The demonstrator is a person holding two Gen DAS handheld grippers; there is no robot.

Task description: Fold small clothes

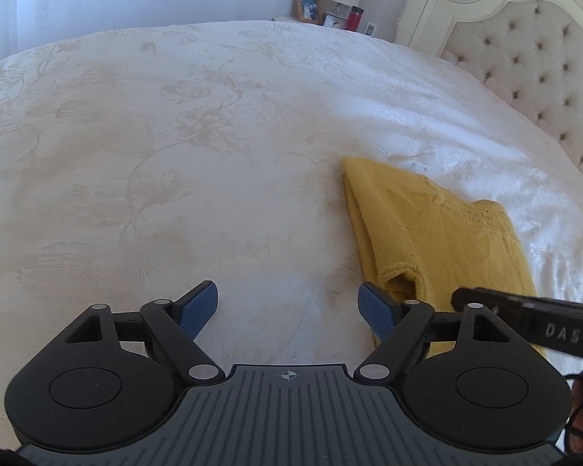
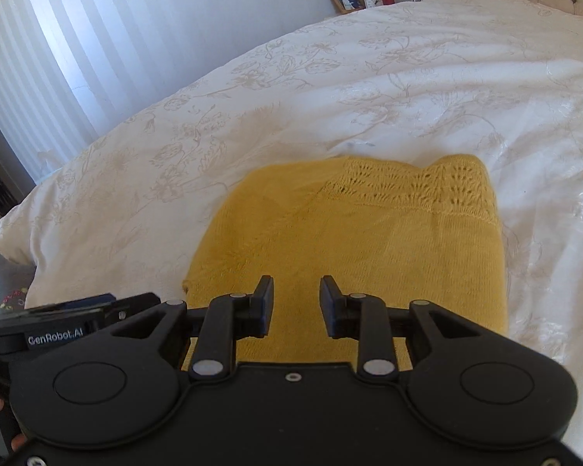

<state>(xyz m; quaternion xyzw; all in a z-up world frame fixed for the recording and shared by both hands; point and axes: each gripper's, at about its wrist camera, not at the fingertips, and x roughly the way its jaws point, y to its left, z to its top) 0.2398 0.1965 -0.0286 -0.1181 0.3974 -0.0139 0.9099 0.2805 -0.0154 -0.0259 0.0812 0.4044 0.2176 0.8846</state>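
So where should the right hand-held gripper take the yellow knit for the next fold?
Probably the near right corner of the knit, coming in low from the right edge. It lies flat and already folded on the bedspread, and that edge is clear, while the left hand-held gripper sits open at the left side.
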